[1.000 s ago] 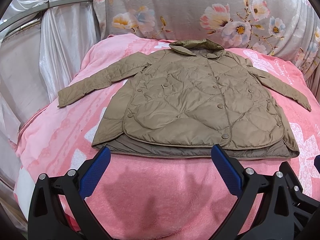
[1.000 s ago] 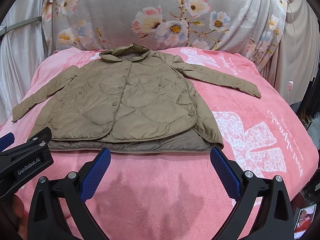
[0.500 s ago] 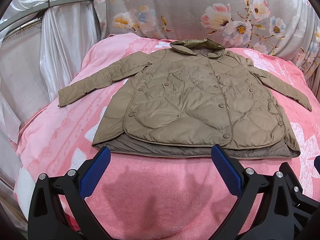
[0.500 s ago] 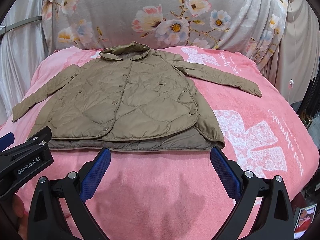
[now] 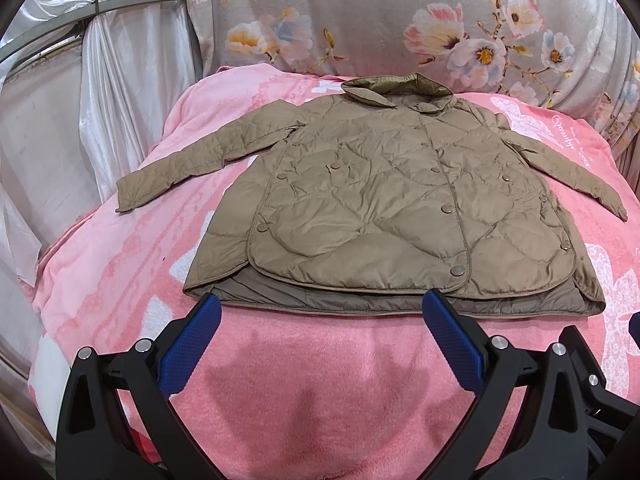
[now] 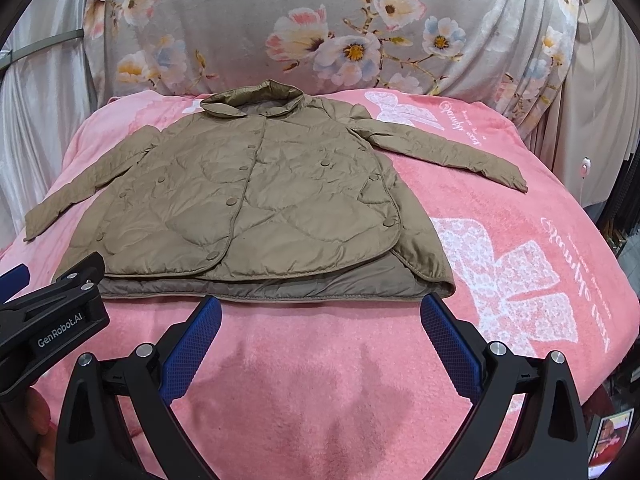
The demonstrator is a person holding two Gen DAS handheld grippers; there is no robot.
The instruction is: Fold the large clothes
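Note:
A tan quilted jacket (image 5: 384, 208) (image 6: 256, 204) lies flat and buttoned on a pink blanket (image 5: 320, 380) (image 6: 500, 240), collar at the far side, both sleeves spread out to the sides. My left gripper (image 5: 320, 336) hovers open just short of the jacket's near hem, nothing between its blue pads (image 5: 192, 344). My right gripper (image 6: 320, 336) is open too, in front of the hem's right half. The left gripper's black body (image 6: 52, 320) shows at the left edge of the right wrist view.
A grey floral cloth (image 5: 400, 20) hangs behind the bed. White satin drapes (image 5: 80, 100) stand at the left, beige curtains (image 6: 592, 100) at the right. The blanket falls away at its right edge (image 6: 600, 360), with a small photo card (image 6: 608, 432) below it.
Both grippers have eased slightly back or up; the jacket sits a touch lower and nearer in both views. Nothing was grasped.

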